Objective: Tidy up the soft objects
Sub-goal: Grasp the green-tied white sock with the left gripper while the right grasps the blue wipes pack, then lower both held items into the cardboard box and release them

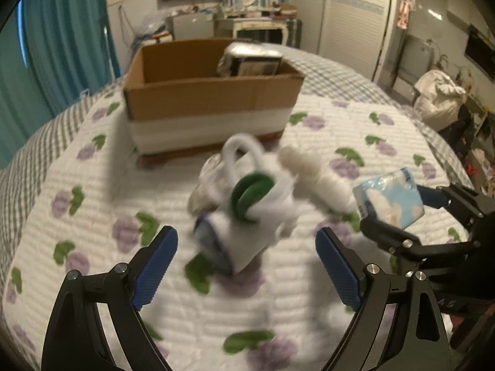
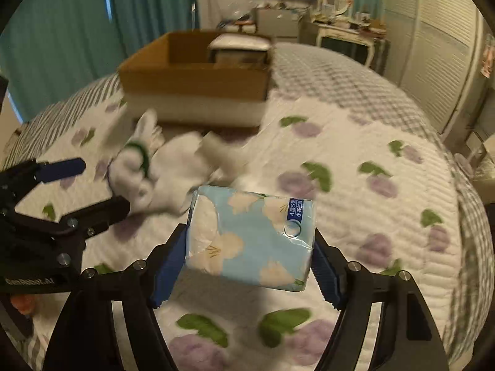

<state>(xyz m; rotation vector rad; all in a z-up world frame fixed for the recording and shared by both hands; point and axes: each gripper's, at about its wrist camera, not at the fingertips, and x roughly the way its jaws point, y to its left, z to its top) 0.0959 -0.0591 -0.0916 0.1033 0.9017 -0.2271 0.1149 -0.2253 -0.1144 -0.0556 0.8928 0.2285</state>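
A white plush toy (image 1: 247, 204) with a green collar lies on the flowered quilt, blurred, just ahead of my open, empty left gripper (image 1: 246, 266). It also shows in the right wrist view (image 2: 148, 170), left of centre. My right gripper (image 2: 250, 247) is shut on a light blue tissue pack (image 2: 252, 236) with white flowers, held above the quilt. In the left wrist view the tissue pack (image 1: 388, 199) and right gripper (image 1: 393, 213) are at the right. A cardboard box (image 1: 213, 92) stands further back on the bed, holding a wrapped pack (image 1: 250, 60).
The quilt (image 2: 371, 154) with purple flowers covers the bed. Teal curtains (image 1: 62, 46) hang at the left. A dresser with a mirror (image 1: 247, 15) and wardrobe doors (image 2: 433, 46) stand beyond the bed. The left gripper (image 2: 68, 185) is at the left of the right wrist view.
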